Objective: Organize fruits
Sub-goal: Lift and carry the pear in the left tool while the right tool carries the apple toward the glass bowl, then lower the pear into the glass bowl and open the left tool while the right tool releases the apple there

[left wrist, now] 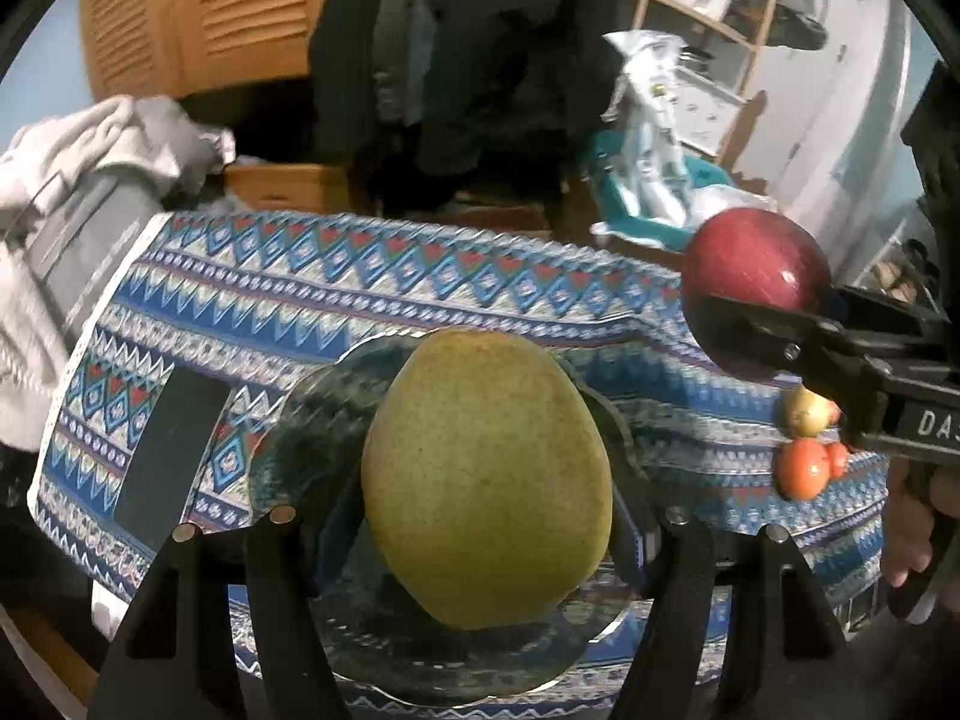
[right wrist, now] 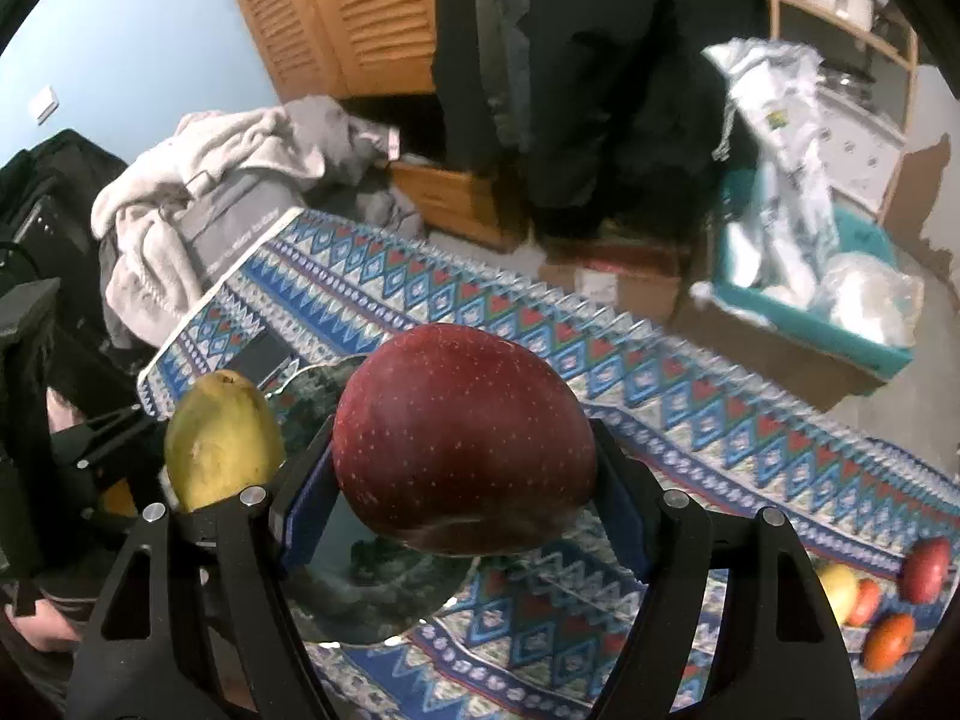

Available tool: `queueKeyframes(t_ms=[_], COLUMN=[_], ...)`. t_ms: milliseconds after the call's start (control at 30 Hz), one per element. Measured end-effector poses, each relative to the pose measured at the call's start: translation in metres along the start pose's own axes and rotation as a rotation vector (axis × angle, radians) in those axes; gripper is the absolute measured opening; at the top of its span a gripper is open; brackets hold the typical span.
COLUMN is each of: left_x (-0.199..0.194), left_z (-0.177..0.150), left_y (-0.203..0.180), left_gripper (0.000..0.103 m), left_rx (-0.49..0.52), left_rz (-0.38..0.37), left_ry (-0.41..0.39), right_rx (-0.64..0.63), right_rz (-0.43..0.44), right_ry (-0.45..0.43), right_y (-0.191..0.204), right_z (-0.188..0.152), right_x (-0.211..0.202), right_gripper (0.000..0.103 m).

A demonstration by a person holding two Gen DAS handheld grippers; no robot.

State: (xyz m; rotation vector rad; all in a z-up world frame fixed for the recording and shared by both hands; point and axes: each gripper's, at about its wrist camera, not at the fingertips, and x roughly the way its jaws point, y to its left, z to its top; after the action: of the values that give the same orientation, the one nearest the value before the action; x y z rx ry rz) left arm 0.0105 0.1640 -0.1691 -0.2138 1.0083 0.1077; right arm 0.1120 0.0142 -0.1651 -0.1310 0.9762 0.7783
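Note:
My left gripper (left wrist: pixel 486 534) is shut on a green pear (left wrist: pixel 486 474) and holds it above a dark glass plate (left wrist: pixel 300 438). My right gripper (right wrist: pixel 462 504) is shut on a dark red apple (right wrist: pixel 462 438) and holds it over the plate's right edge (right wrist: pixel 360 600). The pear also shows in the right wrist view (right wrist: pixel 222 450), at the left, and the apple in the left wrist view (left wrist: pixel 756 270), at the right. Small loose fruits, orange, red and yellow, lie on the patterned cloth (left wrist: pixel 807 450) (right wrist: pixel 882 600).
A blue patterned cloth (left wrist: pixel 360 276) covers the table. A black phone (left wrist: pixel 168 450) lies left of the plate. Clothes (right wrist: pixel 198 192) are piled at the table's far left. A teal box with bags (right wrist: pixel 810 282) stands on the floor beyond.

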Motion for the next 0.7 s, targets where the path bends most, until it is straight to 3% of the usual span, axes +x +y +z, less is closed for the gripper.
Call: queueKeyframes(t_ms=[700], left_x=[0.072], left_z=[-0.036], left_y=[0.052], left_gripper=[0.071], left_rx=[-0.12], left_rz=[0.075], left_ry=[0.227], right_rx=[-0.049], right_rz=[0.077], right_ry=[0.221], right_y=[0.031], right_z=[-0.035], right_x=[0.095], right_gripper=[0.076])
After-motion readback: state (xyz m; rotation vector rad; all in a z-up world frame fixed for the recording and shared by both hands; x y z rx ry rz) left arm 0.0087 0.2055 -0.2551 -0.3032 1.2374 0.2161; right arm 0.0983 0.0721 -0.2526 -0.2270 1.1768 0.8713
